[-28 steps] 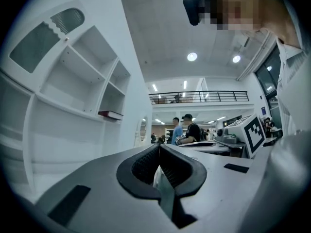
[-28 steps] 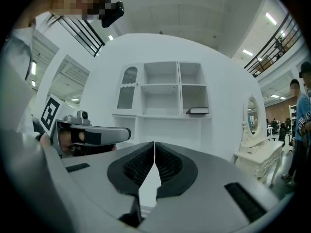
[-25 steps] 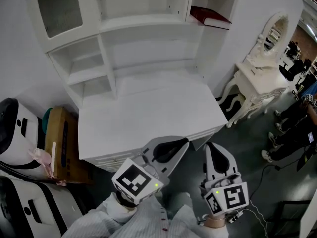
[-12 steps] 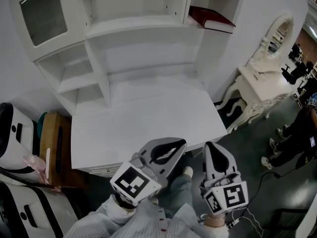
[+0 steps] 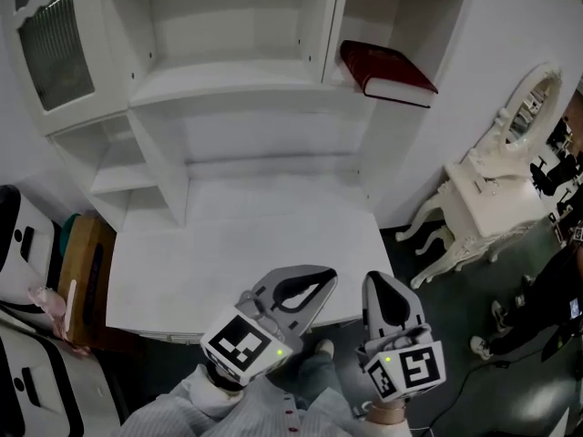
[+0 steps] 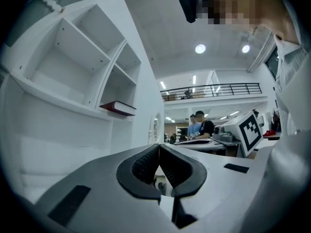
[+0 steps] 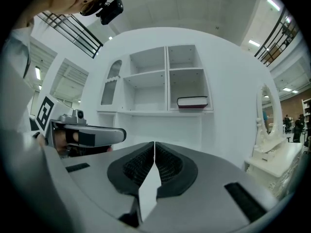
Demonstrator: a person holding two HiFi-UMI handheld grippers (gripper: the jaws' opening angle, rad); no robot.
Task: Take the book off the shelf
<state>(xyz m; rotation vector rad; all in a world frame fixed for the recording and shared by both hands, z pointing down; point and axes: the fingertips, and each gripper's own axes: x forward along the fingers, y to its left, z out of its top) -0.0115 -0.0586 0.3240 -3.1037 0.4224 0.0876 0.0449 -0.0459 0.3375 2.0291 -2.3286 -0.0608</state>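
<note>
**A:** Where is the red book [image 5: 387, 73]?

**B:** It lies flat in the upper right compartment of the white shelf unit [image 5: 228, 80]. Its near edge seems to jut just past the ledge. It is well apart from both tools.

**A:** And the tongs?

**B:** The left tongs [image 5: 321, 279] and right tongs [image 5: 373, 282] are both pressed together with nothing between them. They hover at the near edge of the counter [image 5: 246, 244].

**A:** So what does the reach want?

**B:** I'd judge the right one the nearer. Spread its jaws before it arrives and come in level over the counter. Take the jutting edge across its thickness, one jaw above the cover and one beneath. Then draw it straight out, clear of the divider on its left.
</note>
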